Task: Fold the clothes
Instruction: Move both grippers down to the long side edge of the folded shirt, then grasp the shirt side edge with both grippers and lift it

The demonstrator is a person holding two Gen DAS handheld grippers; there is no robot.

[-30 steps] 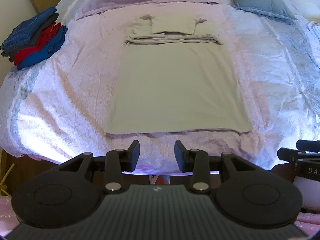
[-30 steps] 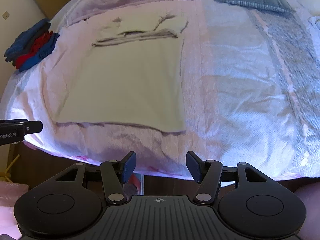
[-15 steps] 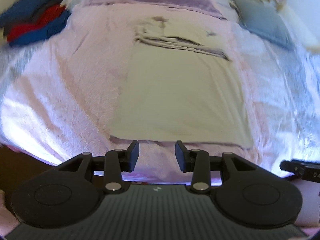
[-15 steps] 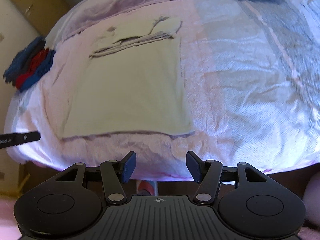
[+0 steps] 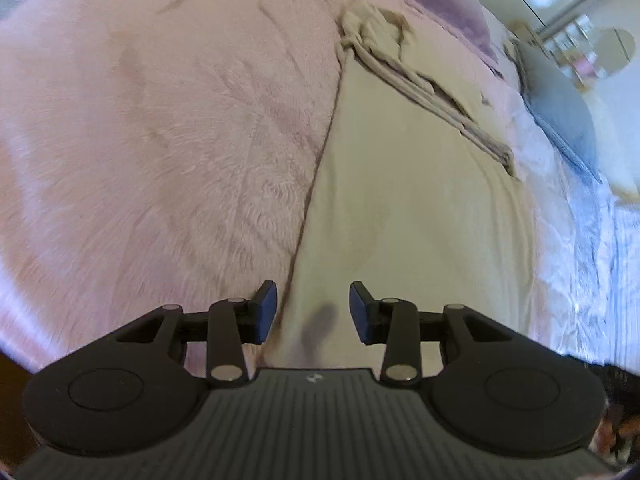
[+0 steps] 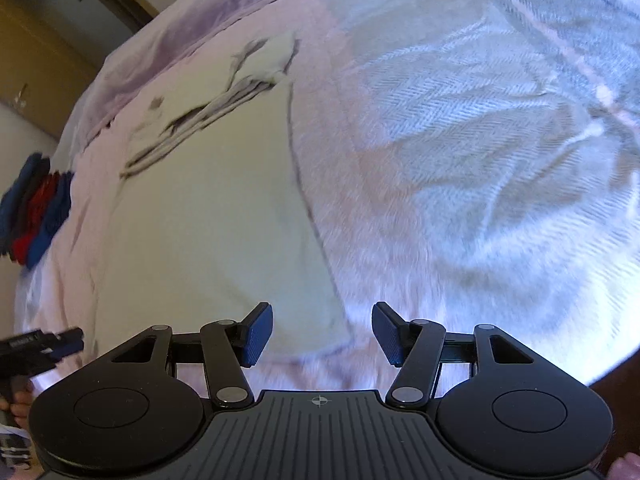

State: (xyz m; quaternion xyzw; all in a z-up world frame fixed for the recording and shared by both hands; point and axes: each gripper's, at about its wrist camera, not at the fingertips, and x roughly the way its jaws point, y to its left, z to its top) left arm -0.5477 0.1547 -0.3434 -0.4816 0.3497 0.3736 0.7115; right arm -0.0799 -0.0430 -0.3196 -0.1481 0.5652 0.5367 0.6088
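Observation:
A pale beige garment (image 5: 408, 200) lies flat on the pink bedspread (image 5: 160, 140), its far end folded over in layers (image 5: 420, 80). My left gripper (image 5: 313, 310) is open, low over the garment's near left corner, with the garment's left edge between its fingers. In the right wrist view the garment (image 6: 208, 216) fills the left half. My right gripper (image 6: 322, 332) is open over the near right corner, straddling the garment's right edge. The left gripper's tip (image 6: 40, 346) shows at the far left there.
A stack of folded blue and red clothes (image 6: 36, 216) sits at the bed's left side. A grey-blue pillow (image 5: 560, 120) and a lilac pillow (image 6: 192, 36) lie at the head. A white woven blanket (image 6: 480, 140) covers the right part of the bed.
Both grippers have moved forward and down to the garment's near corners, the left swinging to the left corner and the right to the right corner. Both stay open.

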